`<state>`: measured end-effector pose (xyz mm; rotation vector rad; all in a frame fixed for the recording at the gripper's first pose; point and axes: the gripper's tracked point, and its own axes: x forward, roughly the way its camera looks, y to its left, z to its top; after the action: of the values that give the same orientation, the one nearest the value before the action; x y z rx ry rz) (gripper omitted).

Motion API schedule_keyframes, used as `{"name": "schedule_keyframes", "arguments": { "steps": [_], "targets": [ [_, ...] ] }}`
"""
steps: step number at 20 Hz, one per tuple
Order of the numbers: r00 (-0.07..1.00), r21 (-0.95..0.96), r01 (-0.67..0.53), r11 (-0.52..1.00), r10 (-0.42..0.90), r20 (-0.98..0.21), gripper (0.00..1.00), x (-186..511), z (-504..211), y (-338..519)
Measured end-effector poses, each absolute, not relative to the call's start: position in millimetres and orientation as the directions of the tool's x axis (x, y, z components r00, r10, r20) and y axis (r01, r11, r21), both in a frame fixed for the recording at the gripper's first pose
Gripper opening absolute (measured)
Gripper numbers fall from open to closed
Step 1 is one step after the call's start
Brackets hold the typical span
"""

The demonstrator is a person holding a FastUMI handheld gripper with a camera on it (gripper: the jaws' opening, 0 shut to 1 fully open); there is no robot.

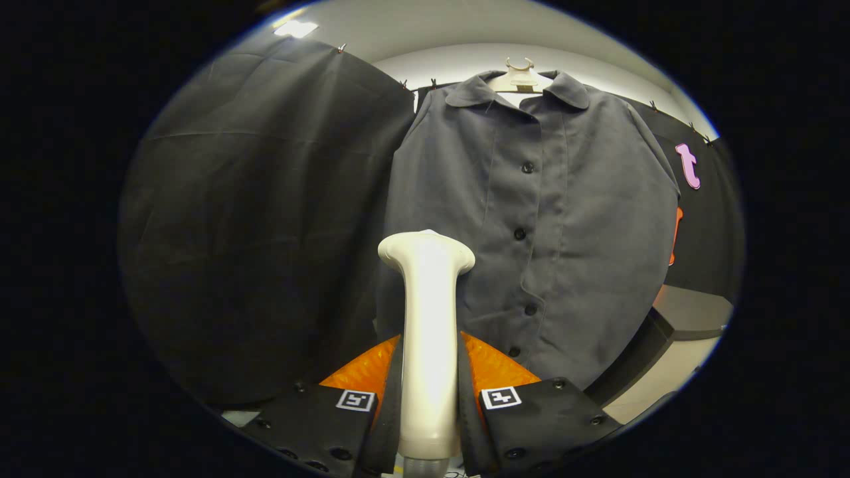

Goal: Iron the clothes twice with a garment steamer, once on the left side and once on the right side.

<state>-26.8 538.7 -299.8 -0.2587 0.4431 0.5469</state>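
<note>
Soft grey shirt (531,226) hangs loose and floppy, while the gripper (428,392) squeezes the smooth, hard steamer (427,318) handle tight.

Tool (428,372) upright, fingers clamped on steamer (427,318).

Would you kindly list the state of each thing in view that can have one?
gripper: shut on the garment steamer's handle.
garment steamer: held upright between the fingers, head up in front of the shirt's lower part.
shirt: hanging on a hanger, buttoned, collar folded down.
hanger: hung up, carrying the shirt.
</note>
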Motion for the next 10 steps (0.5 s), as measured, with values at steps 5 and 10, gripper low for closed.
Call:
{"name": "schedule_keyframes", "arguments": {
  "steps": [5, 10],
  "targets": [
    [0.733, -0.112, -0.555, 0.825, 0.421, -0.534, 0.45, -44, -327, 528],
    [0.741, -0.097, -0.541, 0.835, 0.42, -0.524, 0.45, -53, -321, 527]
  ]
}}
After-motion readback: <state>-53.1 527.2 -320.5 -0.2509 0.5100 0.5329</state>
